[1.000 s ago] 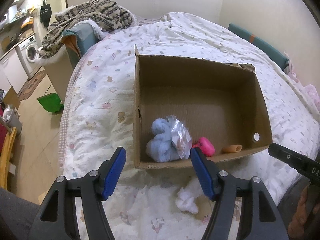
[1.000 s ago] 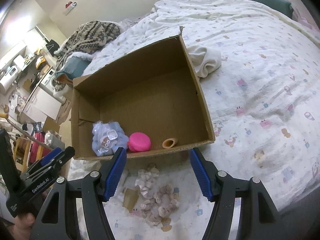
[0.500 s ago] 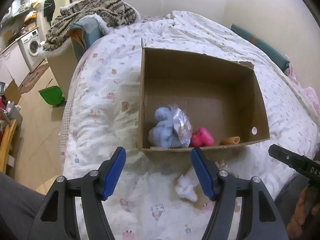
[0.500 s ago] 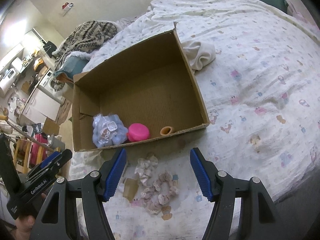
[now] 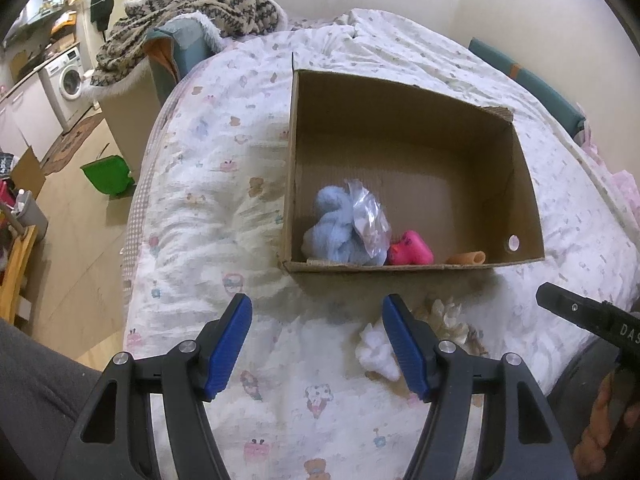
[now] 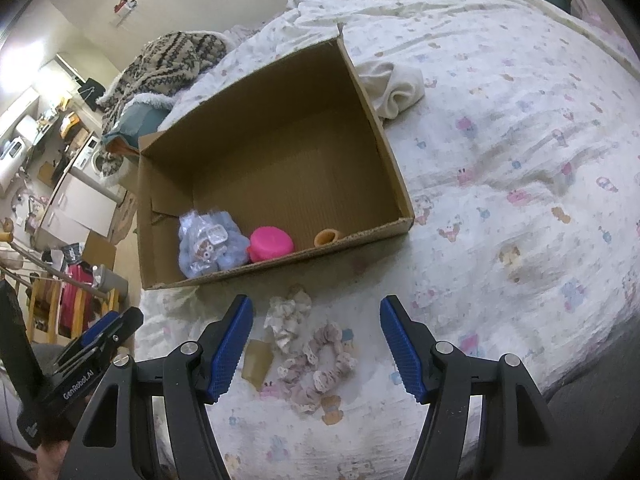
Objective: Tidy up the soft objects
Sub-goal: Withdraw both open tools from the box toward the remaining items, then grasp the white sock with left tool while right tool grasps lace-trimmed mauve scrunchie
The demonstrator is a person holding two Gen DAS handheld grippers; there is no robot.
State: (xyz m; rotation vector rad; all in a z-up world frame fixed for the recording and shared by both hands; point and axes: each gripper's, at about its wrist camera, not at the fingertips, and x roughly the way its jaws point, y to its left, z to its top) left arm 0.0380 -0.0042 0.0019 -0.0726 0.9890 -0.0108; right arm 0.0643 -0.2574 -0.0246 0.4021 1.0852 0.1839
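From the left wrist view, the left tool [image 5: 316, 334] hovers over the bed [image 5: 208, 208] with its blue-padded jaws spread wide and nothing between them. Ahead of it an open cardboard box [image 5: 524, 184] sits on the printed quilt. Inside, against the near wall, lie a light blue plush toy [image 5: 332, 228] with a clear plastic bag [image 5: 370, 220] on it, a pink soft object [image 5: 410, 254] touching its right side, and a small orange tube [image 5: 466, 258] a little farther right. On the quilt in front of the box, just beside the right jaw, sits a white fluffy wad [image 5: 378, 354], with cream scrunchies [image 5: 444, 314] beyond it. Part of the other tool shows at the right edge. A patterned knit blanket [image 5: 192, 8] is heaped on a chair past the bed, and a green bin [image 5: 106, 174] stands on the floor.

From the right wrist view, the right tool [image 6: 316, 334] is also wide open and holds nothing. Between and just ahead of its jaws, on the quilt, lie a pale floral scrunchie [image 6: 288, 316], a loose heap of pinkish scrunchies [image 6: 320, 364] near it, and a small tan card [image 6: 258, 364] beside the left jaw. The cardboard box [image 6: 384, 144] stands beyond them, holding the bagged blue plush toy [image 6: 210, 244], the pink soft object [image 6: 270, 244] and the orange tube [image 6: 328, 236] along its near wall. A folded white cloth [image 6: 394, 88] rests against the outside of the box's right wall. The left tool [image 6: 108, 334] appears at the lower left.
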